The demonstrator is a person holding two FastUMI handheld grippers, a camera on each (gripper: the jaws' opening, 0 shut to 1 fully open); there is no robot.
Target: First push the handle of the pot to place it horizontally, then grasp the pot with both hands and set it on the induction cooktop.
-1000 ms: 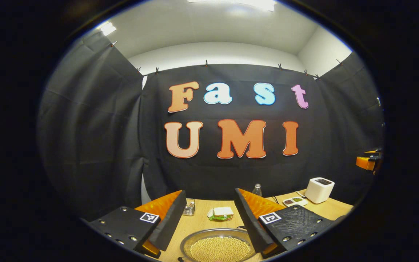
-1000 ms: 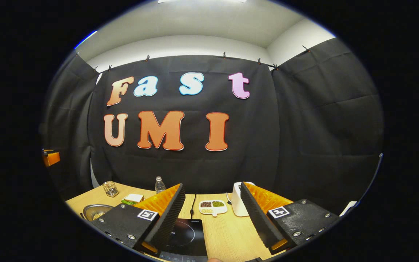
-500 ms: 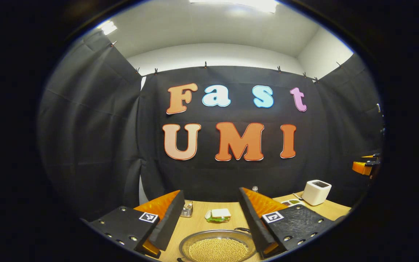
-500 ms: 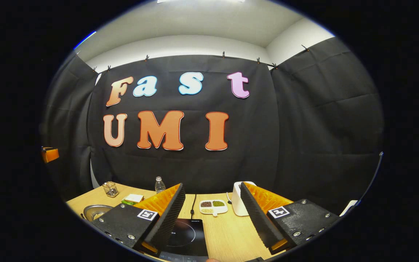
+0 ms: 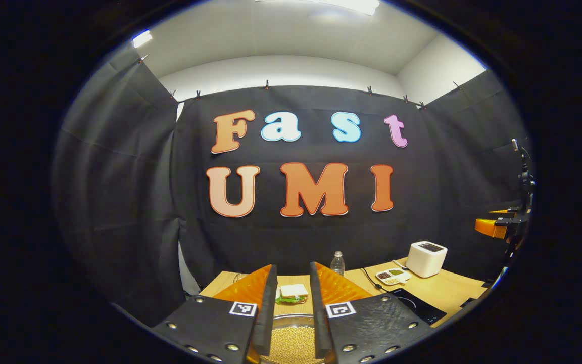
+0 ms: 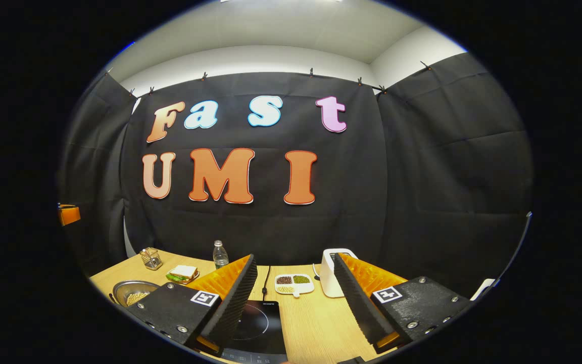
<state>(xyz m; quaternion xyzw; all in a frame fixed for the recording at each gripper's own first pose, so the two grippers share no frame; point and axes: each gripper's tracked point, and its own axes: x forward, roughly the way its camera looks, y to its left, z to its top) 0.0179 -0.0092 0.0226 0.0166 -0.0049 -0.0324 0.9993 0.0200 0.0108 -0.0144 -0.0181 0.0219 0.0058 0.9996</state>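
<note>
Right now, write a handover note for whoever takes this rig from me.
Left tool: open, above the round metal pot of pale beans.
Right tool: open, empty, above the flat black induction cooktop.
Pot on the wooden table, apart from the cooktop.
Done: nothing visible; handle position unclear.
Left: push handle horizontal, grasp pot with both tools, set on cooktop.
</note>
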